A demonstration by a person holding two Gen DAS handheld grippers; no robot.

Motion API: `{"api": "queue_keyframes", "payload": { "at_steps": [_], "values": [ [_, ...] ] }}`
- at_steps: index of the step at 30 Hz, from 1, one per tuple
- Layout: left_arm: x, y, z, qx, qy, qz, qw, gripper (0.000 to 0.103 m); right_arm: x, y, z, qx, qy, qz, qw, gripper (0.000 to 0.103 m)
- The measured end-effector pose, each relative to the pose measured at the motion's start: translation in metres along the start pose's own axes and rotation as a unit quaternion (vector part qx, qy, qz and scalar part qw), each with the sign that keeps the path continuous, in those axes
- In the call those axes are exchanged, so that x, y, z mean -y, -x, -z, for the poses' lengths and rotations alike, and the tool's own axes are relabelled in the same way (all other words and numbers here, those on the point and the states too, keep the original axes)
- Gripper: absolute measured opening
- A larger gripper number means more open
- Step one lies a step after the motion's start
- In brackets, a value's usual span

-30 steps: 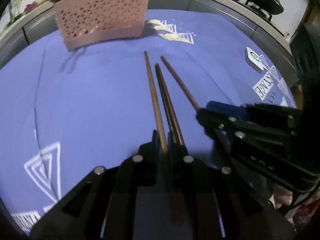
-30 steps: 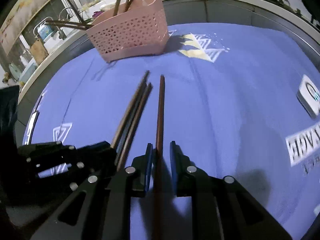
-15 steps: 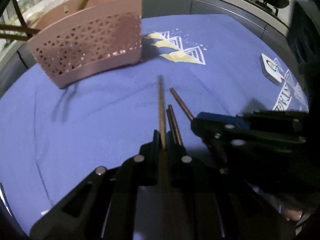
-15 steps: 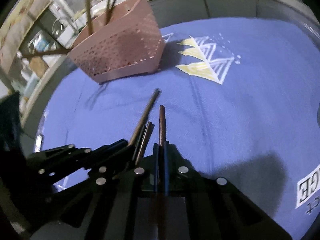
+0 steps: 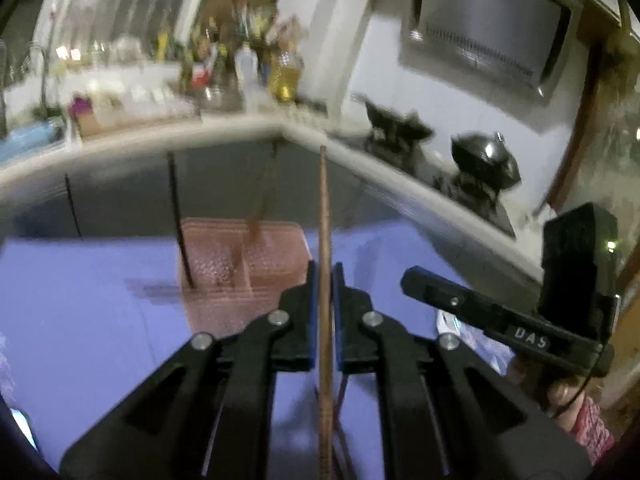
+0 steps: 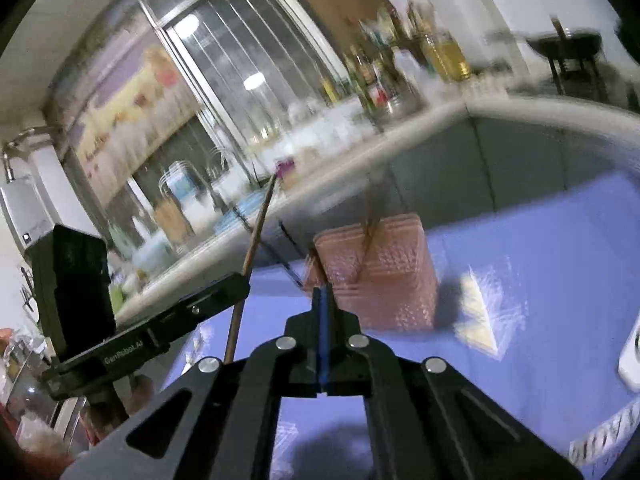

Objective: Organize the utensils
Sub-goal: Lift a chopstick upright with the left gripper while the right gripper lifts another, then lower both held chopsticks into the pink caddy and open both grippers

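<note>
Left gripper (image 5: pixel 325 280): jaws nearly together, a narrow gap each side of a single wooden chopstick (image 5: pixel 323 216); looks clamped partway along the shaft, tip pointing up and away.
Right gripper (image 6: pixel 322 300): jaws pressed fully together, blue pads meeting; whether anything thin sits between them cannot be told from the right wrist view. Seen side-on from the left wrist view, nothing visible sticking out past the tips.
Chopstick position: raised off the blue cloth (image 5: pixel 100 320), roughly upright, just beside and this side of the pink basket (image 5: pixel 240 264); also seen from the right wrist view, rising past the left gripper's body.
Basket: pink perforated plastic, divided into compartments, standing on the cloth near the counter edge; several dark sticks already standing in it, leaning. Which compartment each occupies too blurred to tell.
Handling, judged: light, stiff, thin, smooth wood; likely to pivot or slide in a two-pad pinch if gripped near one end.
Where to hold, judged: mid-shaft or slightly toward the thick end, pads square across the shaft, so the tip stays steerable.
Fragility, judged: low for the stick; basket light enough to shift or tip if nudged.
Next move, judged: lower end over an open compartment, then release.
Risk: stick catching the rim or the sticks already inside.
Image quality: motion blur throughout; fine detail unreliable.
</note>
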State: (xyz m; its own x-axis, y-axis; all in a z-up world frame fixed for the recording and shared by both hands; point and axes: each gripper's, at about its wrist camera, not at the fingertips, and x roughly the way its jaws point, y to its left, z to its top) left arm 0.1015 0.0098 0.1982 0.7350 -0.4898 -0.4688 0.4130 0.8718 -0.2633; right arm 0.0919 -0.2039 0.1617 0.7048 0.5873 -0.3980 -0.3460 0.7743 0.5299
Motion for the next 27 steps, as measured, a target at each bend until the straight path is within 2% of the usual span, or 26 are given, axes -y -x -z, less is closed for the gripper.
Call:
{"api": "queue_keyframes", "payload": {
  "at_steps": [4, 7, 9, 12, 16, 17, 19, 21, 24, 26, 27],
  "values": [
    [-0.014, -0.009, -0.042, 0.043, 0.002, -0.041, 0.9982, 0.005, -0.019, -0.021, -0.038, 0.032, 0.028, 0.001, 0.999, 0.0],
    [-0.025, -0.028, -0.052, 0.018, 0.023, -0.048, 0.9984, 0.005, -0.02, -0.033, -0.044, 0.022, 0.035, -0.004, 0.999, 0.0],
    [-0.032, -0.029, -0.046, 0.006, 0.023, -0.043, 0.9988, 0.005, -0.018, -0.034, -0.029, 0.0, 0.044, -0.007, 0.999, 0.0],
    [-0.036, -0.017, -0.029, 0.005, 0.02, -0.018, 0.9996, 0.006, -0.006, -0.042, 0.022, -0.083, 0.062, -0.037, 0.994, 0.001],
    [-0.037, 0.0, -0.008, 0.009, 0.021, -0.003, 0.9997, 0.006, 0.006, -0.079, 0.071, -0.16, 0.087, 0.008, 0.983, 0.007],
    [-0.037, 0.003, -0.006, 0.01, 0.022, -0.003, 0.9997, 0.006, 0.006, -0.093, 0.076, -0.177, 0.088, 0.009, 0.98, 0.008],
    [-0.036, 0.007, -0.004, 0.011, 0.02, -0.008, 0.9997, 0.006, 0.002, -0.113, 0.08, -0.196, 0.09, 0.003, 0.977, 0.024],
    [-0.035, 0.01, -0.004, 0.01, 0.018, -0.014, 0.9997, 0.006, -0.008, -0.131, 0.079, -0.196, 0.126, 0.047, 0.971, 0.034],
    [-0.032, 0.012, -0.004, 0.01, 0.014, -0.018, 0.9997, 0.006, -0.014, -0.15, 0.078, -0.19, 0.17, 0.084, 0.963, 0.048],
    [-0.03, 0.008, -0.005, 0.01, 0.013, -0.02, 0.9997, 0.006, -0.009, -0.169, 0.082, -0.224, 0.168, 0.086, 0.956, 0.048],
    [-0.029, 0.005, -0.006, 0.009, 0.012, -0.021, 0.9997, 0.006, -0.004, -0.176, 0.083, -0.243, 0.154, 0.081, 0.954, 0.043]
  ]
}}
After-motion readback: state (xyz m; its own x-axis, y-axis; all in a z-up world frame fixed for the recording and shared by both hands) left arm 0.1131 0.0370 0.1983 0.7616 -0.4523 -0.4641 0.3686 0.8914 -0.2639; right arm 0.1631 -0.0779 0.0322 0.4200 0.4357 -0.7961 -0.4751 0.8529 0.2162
